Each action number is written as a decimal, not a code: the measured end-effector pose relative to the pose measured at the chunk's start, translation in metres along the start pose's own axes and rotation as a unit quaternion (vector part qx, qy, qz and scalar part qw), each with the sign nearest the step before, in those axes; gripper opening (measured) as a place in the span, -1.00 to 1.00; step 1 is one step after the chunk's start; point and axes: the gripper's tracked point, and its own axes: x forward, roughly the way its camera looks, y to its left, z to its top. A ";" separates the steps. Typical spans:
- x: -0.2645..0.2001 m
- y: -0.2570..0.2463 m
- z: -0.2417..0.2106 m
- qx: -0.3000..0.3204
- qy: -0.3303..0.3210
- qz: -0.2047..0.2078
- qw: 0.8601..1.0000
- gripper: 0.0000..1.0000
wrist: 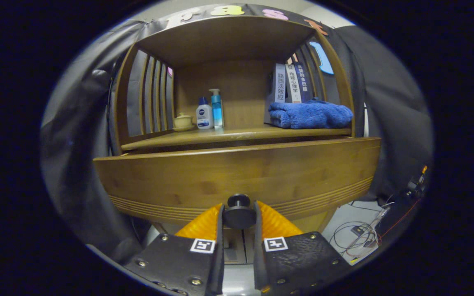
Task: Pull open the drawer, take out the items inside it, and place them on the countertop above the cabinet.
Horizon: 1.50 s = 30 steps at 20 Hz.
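My gripper (239,216) is closed narrowly on the small round dark knob (239,213) of the wooden drawer, one finger pressed to each side of the knob's disc. Just ahead of the fingers stands the drawer front (237,174), a broad panel of honey-brown bamboo-like wood with visible grain and a band of fine grooves running along its lower edge. Whether the drawer is drawn out at all I cannot tell, and its contents are hidden from me. Beyond and above the drawer runs the smooth wooden countertop (237,135) of the cabinet, under a roofed shelf with slatted sides. On it, to the left of my fingers' line, sit a squat cream ceramic lidded cup (183,121), a white plastic bottle with a blue cap (204,114) and a slim translucent blue pump bottle (217,107). To the right lies a folded, plush blue towel (310,114), with three upright books (290,83) behind it. Low to the right, loose cables (360,236) coil on the pale floor.
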 end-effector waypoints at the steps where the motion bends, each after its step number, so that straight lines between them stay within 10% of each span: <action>1: -0.011 -0.001 -0.002 0.000 0.002 0.001 1.000 -0.42; 13: -0.061 -0.006 -0.021 0.001 0.032 0.020 0.999 -0.27; 22: -0.072 -0.005 0.087 -0.029 0.003 0.046 0.999 -0.11; 30: 0.022 -0.006 0.089 -0.104 0.205 0.071 0.971 -0.10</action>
